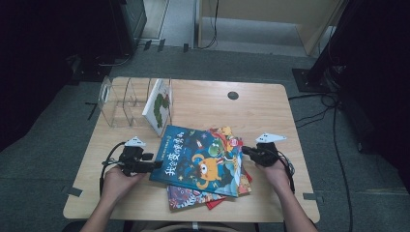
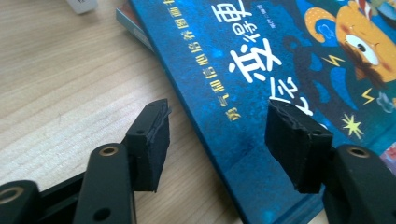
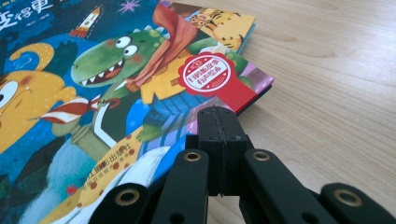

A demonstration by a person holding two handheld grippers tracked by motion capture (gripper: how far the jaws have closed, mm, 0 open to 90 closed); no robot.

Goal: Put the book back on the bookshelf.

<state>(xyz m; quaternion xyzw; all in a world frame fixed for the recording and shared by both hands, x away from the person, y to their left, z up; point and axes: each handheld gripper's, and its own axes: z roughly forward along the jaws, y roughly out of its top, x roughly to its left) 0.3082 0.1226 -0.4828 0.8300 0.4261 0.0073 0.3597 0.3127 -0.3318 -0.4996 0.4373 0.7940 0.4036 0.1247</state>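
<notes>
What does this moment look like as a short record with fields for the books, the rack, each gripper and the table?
top book: blue picture book with a yellow monster, lying on a stack of other books
rack: clear plastic divider rack, one white book upright in it
left gripper: open, jaws straddling the blue book's left edge
right gripper: shut, empty, at the stack's right edge
table: light wooden top

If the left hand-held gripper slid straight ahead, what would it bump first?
Probably the blue picture book on top of the pile. The left hand-held gripper has open jaws standing either side of the book's near edge, one over the table, one over the cover, so it looks set to meet that edge first.
</notes>
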